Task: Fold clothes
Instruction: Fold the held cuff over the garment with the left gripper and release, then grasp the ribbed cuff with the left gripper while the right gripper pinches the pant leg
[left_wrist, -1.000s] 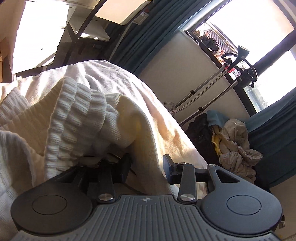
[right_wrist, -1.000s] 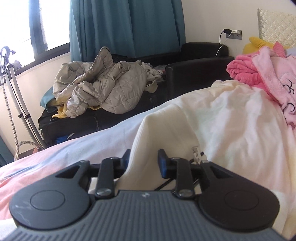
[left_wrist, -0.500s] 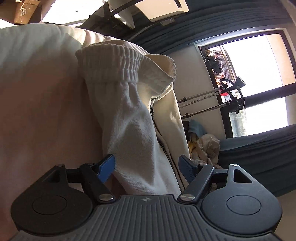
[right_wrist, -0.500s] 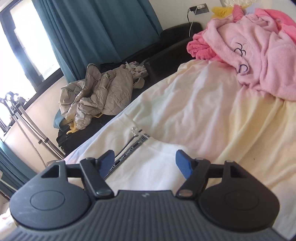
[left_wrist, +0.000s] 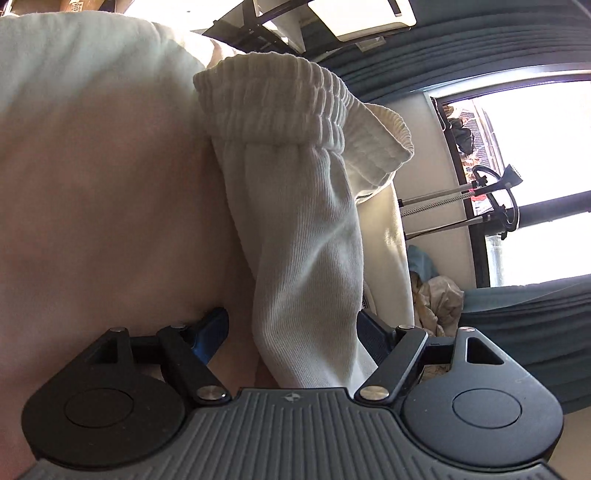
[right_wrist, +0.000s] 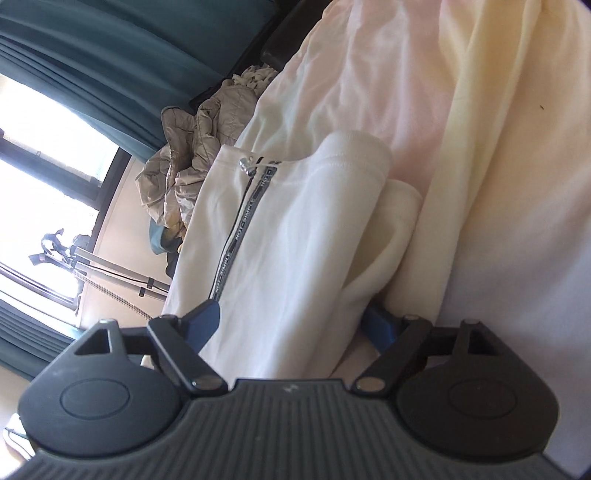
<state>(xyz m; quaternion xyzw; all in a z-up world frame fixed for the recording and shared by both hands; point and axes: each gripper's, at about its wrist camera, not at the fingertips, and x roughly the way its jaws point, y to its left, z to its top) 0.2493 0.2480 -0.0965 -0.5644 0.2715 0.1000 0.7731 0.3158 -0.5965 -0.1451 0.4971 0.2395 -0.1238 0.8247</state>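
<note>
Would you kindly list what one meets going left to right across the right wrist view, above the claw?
Window → grey quilted jacket → zipper of the white garment → folded cream sleeve → pale bedsheet.

Right hand-held gripper (right_wrist: 291, 328), jaws spread wide, either side of folded cream zip jacket (right_wrist: 295, 229) on pale bedsheet (right_wrist: 517, 184); grey quilted coat (right_wrist: 199, 147), teal curtains (right_wrist: 110, 48) behind.

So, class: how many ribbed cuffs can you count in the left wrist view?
2: one ribbed cuff ends the sleeve running between the open left gripper fingers; another cuff lies right behind it. Others may be hidden.
</note>
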